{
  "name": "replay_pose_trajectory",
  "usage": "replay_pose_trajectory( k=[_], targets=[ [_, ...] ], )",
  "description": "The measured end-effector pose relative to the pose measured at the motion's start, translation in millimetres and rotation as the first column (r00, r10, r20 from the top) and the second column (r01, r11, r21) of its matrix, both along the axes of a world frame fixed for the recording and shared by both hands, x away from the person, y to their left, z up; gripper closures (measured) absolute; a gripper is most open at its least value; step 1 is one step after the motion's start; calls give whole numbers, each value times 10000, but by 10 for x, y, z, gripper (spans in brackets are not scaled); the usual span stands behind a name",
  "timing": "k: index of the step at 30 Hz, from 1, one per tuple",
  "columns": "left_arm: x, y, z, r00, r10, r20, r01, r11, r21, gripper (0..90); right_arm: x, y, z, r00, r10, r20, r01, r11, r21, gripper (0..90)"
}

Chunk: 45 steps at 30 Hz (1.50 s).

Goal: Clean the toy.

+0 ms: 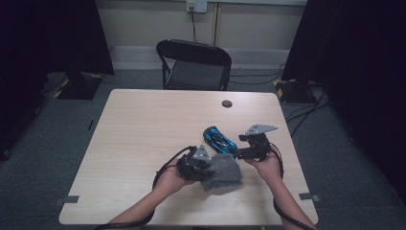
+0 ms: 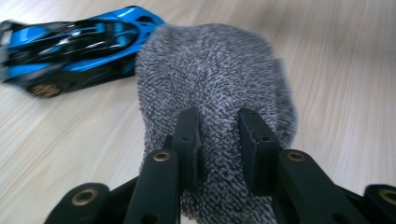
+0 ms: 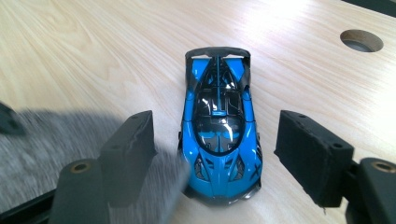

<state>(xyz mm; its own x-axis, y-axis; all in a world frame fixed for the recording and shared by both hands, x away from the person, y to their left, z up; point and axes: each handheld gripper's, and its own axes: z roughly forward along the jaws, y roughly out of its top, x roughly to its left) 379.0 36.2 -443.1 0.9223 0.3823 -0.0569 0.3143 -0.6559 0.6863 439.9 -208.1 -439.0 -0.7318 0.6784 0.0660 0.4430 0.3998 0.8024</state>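
Left gripper view looks along the left gripper, whose two black jaws are pinched on a fold of the grey cloth; the fabric bulges up between and around the pads and spreads away from them over the table. Beyond the cloth's far edge, up and to the left in that view, lies the blue toy car, its nearer end just touching or overlapped by the cloth. To the right of the cloth the wood is bare.

Right gripper view shows the right gripper with its jaws spread wide, one pad on each side of the toy car, neither touching it. The car lies flat on the wood, nose toward the camera and rear wing away. A blurred corner of cloth reaches in from the left, under the left pad and up to the car's nose. Past the car the wood runs open to a round cable hole at the upper right.

High view places both grippers right of the table's middle, toward its near edge, cloth just left of the car. The table's left half and far side are bare. A black chair stands behind the far edge.
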Motion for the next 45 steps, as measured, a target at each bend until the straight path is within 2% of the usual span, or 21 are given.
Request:
replay_pose_trajectory(
  k=[2, 5, 7, 10, 13, 15, 17, 20, 23, 25, 26, 27, 28, 30, 32, 33, 35, 37, 41, 43, 45],
  targets=[
    [33, -85, -52, 9998, -217, 40, 217, 9998, -5, 699, -14, -28, 2, 10000, 56, 33, -56, 10000, 36, 283],
    [117, -221, -140, 9985, -480, -267, 480, 9988, 0, 685, -60, -63, -23, 9997, 245, 12, -245, 9996, 127, 290],
    [151, -272, -168, 9966, -759, -316, 761, 9971, 41, 658, -109, -88, -58, 9986, 523, -14, -522, 9985, 155, 297],
    [206, -318, -200, 9969, -731, -290, 733, 9973, 41, 627, -181, -115, -116, 9955, 950, -47, -950, 9954, 86, 307],
    [268, -292, -206, 9982, -540, -243, 535, 9983, -226, 515, -249, -145, -169, 9916, 1292, -117, -1291, 9916, 87, 307],
    [305, -247, -195, 9992, -355, -188, 348, 9987, -381, 475, -293, -166, -195, 9901, 1402, -101, -1401, 9900, 157, 300],
    [357, -185, -166, 9999, 70, -94, -76, 9980, -634, 424, -343, -193, -237, 9889, 1483, -64, -1482, 9889, 78, 283],
    [459, -103, -96, 9977, 609, 287, -589, 9960, -667, 395, -381, -221, -307, 9874, 1567, -234, -1571, 9875, -140, 273],
    [596, -52, -40, 9938, 1047, 369, -1013, 9912, -853, 379, -424, -241, -331, 9845, 1715, -371, -1716, 9852, -6, 274],
    [699, -48, -17, 9906, 1272, 498, -1233, 9895, -747, 377, -465, -231, -325, 9797, 1962, -409, -1960, 9806, 71, 279],
    [751, -55, -14, 9889, 1369, 585, -1331, 9890, -646, 377, -494, -212, -325, 9776, 2076, -360, -2081, 9780, -126, 279],
    [814, -69, -23, 9843, 1579, 792, -1535, 9864, -589, 375, -523, -187, -337, 9765, 2133, -321, -2146, 9757, -438, 281],
    [859, -75, -31, 9839, 1608, 777, -1569, 9861, -539, 371, -548, -158, -367, 9756, 2169, -336, -2191, 9715, -909, 281],
    [975, -105, -75, 9801, 1883, 628, -1854, 9814, -490, 350, -571, -125, -434, 9742, 2219, -417, -2257, 9636, -1431, 280],
    [1053, -141, -122, 9813, 1847, 548, -1823, 9822, -460, 341, -584, -116, -475, 9746, 2176, -531, -2233, 9620, -1572, 282],
    [1076, -164, -141, 9811, 1851, 565, -1829, 9822, -432, 331, -593, -116, -493, 9752, 2143, -559, -2203, 9640, -1489, 292],
    [1107, -225, -171, 9857, 1550, 654, -1529, 9876, -361, 323, -597, -124, -514, 9768, 2050, -610, -2121, 9656, -1505, 323],
    [1132, -284, -190, 9869, 1469, 664, -1452, 9890, -287, 317, -584, -139, -542, 9793, 1869, -779, -1956, 9727, -1248, 357],
    [1188, -353, -232, 9847, 1533, 828, -1530, 9882, -90, 310, -591, -125, -528, 9786, 1842, -913, -1955, 9712, -1361, 472],
    [1193, -360, -265, 9847, 1533, 832, -1533, 9882, -54, 296, -602, -110, -510, 9798, 1700, -1051, -1838, 9729, -1404, 529],
    [1194, -353, -274, 9823, 1568, 1025, -1573, 9875, -33, 291, -599, -105, -494, 9812, 1505, -1206, -1672, 9754, -1435, 586]
  ],
)
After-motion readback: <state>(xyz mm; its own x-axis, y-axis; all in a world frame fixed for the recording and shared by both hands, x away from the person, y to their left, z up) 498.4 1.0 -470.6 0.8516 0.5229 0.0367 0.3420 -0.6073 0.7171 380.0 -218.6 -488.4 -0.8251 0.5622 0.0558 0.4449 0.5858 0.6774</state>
